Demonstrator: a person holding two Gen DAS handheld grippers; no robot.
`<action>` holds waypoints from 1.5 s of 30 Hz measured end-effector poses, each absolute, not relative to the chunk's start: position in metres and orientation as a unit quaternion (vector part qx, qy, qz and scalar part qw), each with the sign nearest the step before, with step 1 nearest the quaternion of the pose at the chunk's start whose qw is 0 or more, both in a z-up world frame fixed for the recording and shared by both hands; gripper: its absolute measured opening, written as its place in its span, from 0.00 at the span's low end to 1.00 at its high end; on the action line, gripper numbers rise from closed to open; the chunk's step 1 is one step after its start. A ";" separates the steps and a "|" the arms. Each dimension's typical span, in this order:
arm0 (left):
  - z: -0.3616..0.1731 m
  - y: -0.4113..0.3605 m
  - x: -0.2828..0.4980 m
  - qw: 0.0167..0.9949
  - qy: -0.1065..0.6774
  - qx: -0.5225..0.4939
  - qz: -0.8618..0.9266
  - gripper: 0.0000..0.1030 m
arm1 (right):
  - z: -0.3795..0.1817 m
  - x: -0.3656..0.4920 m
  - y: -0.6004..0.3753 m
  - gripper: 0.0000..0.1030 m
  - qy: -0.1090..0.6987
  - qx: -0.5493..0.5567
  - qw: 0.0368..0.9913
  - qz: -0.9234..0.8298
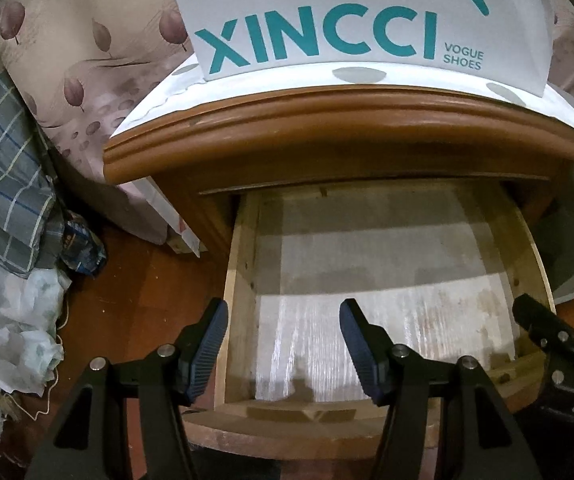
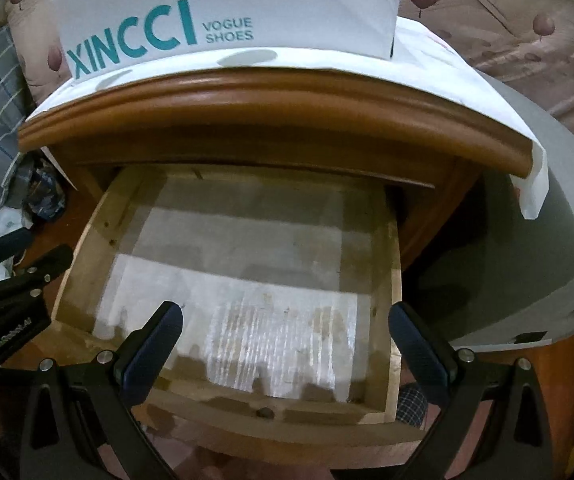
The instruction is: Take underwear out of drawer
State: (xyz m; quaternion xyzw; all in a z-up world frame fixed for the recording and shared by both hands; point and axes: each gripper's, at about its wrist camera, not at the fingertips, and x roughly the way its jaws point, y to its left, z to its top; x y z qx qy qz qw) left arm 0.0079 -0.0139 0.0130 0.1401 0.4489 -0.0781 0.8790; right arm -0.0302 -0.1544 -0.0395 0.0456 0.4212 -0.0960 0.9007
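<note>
Box (image 1: 367, 20) lettered "XINCC1 VOGUE SHOES" tops the nightstand (image 1: 327, 128) beyond my left gripper (image 1: 283, 350) and right gripper (image 2: 287, 350), both open, empty, over the drawer (image 2: 87, 248).

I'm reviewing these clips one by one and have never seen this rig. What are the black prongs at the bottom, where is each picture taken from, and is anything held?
The prongs are handheld two-finger grippers, one per hand, each carrying a camera looking along its fingers. One picture is from the left gripper, the other from the right gripper. Both hang open over a pulled-out wooden drawer of a nightstand; neither holds anything. The visible drawer bottom looks bare. A white shoe box stands on top.
</note>
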 end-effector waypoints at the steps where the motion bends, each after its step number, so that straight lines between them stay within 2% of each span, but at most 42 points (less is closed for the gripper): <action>1: 0.011 -0.014 0.009 0.877 0.452 0.138 -0.081 0.58 | -0.039 -0.031 -0.156 0.99 0.419 0.046 0.901 -0.099; 18: -0.001 -0.024 0.012 0.868 0.469 0.135 -0.086 0.58 | -0.046 -0.029 -0.144 0.99 0.429 0.013 0.898 -0.100; 45: -0.003 -0.029 0.009 0.866 0.468 0.151 -0.089 0.58 | -0.055 -0.026 -0.143 0.99 0.443 0.020 0.892 -0.092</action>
